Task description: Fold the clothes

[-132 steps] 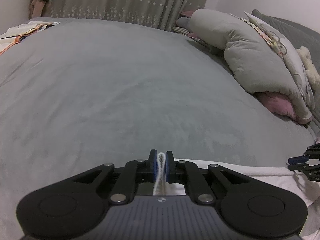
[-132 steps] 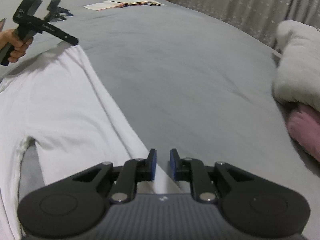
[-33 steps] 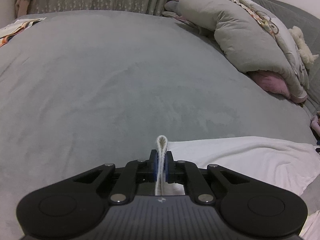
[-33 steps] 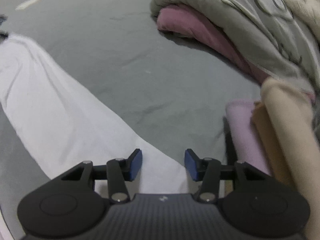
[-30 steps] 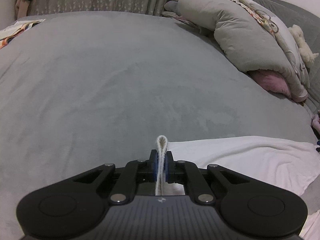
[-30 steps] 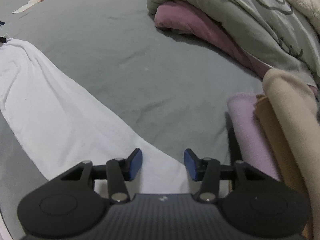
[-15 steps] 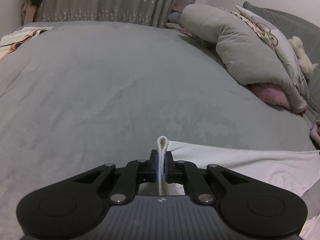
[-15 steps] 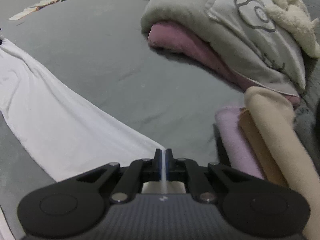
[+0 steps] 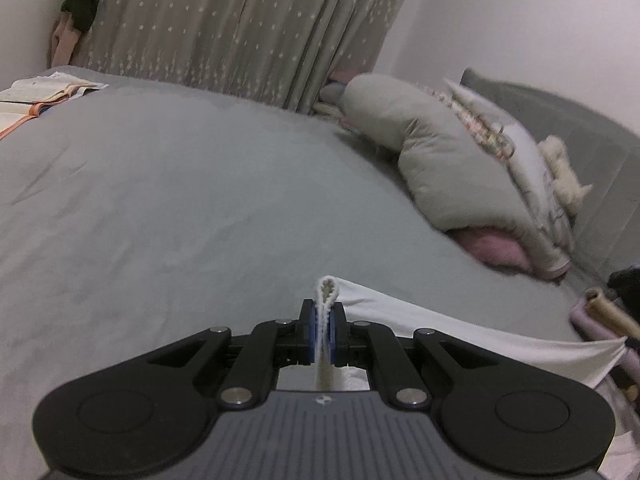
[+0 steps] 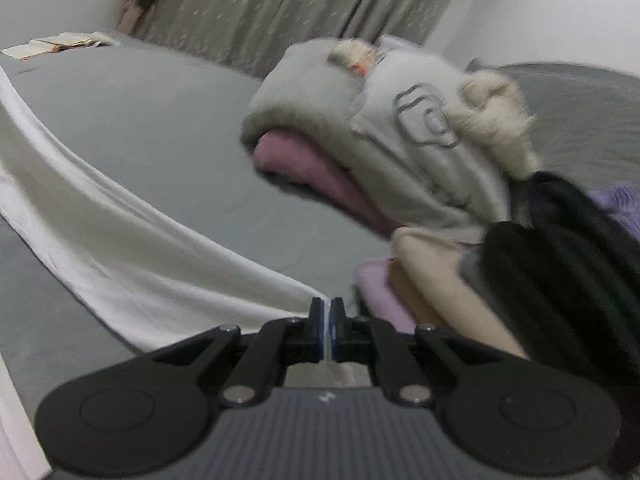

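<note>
A white garment point(image 9: 460, 334) stretches across the grey bed point(image 9: 168, 200). My left gripper point(image 9: 324, 330) is shut on a folded edge of it, a small loop of cloth sticking up above the pads. In the right wrist view the same white garment point(image 10: 132, 240) runs as a taut band from the far left down to my right gripper point(image 10: 327, 332), which is shut on its other edge. Both ends are lifted off the bed.
A grey pillow pile with a pink blanket point(image 9: 472, 184) lies at the right of the bed. Folded lilac, beige and black clothes point(image 10: 500, 276) are stacked close to my right gripper. An open book point(image 9: 36, 94) lies far left. Curtains point(image 9: 240, 32) hang behind.
My right gripper closed on the garment's edge about half a second ago. Both grippers have since risen, pulling the white cloth taut and off the bed.
</note>
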The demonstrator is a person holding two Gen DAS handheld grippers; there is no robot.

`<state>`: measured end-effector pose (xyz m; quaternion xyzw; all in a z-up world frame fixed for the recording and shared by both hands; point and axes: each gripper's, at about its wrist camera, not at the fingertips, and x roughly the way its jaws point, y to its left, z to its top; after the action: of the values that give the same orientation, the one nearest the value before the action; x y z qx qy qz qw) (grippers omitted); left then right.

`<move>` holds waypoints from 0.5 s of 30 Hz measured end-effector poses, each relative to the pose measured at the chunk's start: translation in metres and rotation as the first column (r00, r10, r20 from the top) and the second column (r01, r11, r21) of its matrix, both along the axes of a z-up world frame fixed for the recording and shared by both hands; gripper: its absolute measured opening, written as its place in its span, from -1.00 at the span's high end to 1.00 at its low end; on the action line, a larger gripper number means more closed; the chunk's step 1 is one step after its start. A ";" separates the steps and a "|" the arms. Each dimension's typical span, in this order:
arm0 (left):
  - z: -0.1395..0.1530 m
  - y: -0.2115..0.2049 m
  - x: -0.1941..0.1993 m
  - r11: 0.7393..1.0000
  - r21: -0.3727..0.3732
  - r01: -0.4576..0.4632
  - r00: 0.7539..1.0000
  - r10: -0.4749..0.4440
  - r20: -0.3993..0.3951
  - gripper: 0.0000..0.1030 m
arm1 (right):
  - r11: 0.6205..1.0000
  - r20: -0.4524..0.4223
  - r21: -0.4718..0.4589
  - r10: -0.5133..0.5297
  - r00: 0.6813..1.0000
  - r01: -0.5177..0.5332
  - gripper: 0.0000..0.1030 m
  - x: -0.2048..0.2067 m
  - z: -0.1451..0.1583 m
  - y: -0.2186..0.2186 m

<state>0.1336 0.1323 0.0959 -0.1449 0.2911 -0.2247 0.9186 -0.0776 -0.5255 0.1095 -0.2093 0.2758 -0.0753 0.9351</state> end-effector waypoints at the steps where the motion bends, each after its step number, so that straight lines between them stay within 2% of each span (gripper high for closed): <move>1: 0.001 0.003 -0.006 1.000 -0.016 0.000 1.000 0.000 0.005 0.92 | 1.000 0.012 -0.010 -0.005 1.000 0.005 0.96 -0.007 0.001 0.003; 9: -0.001 0.029 -0.054 0.993 -0.119 -0.002 0.999 0.006 0.034 0.92 | 0.996 0.136 -0.082 -0.034 0.990 0.045 0.96 -0.069 -0.008 0.035; 12: -0.002 0.037 -0.068 0.991 -0.133 -0.007 0.999 0.012 0.038 0.92 | 0.990 0.169 -0.133 -0.031 0.985 0.054 0.96 -0.091 -0.013 0.046; 15: -0.006 0.044 -0.079 0.990 -0.141 -0.015 0.999 0.019 0.029 0.92 | 0.991 0.185 -0.117 -0.047 0.982 0.069 0.96 -0.113 -0.018 0.051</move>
<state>0.0547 0.1764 0.0899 -0.2086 0.2593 -0.2391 0.9122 -0.1902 -0.4746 0.0911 -0.2505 0.1903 -0.1379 0.9392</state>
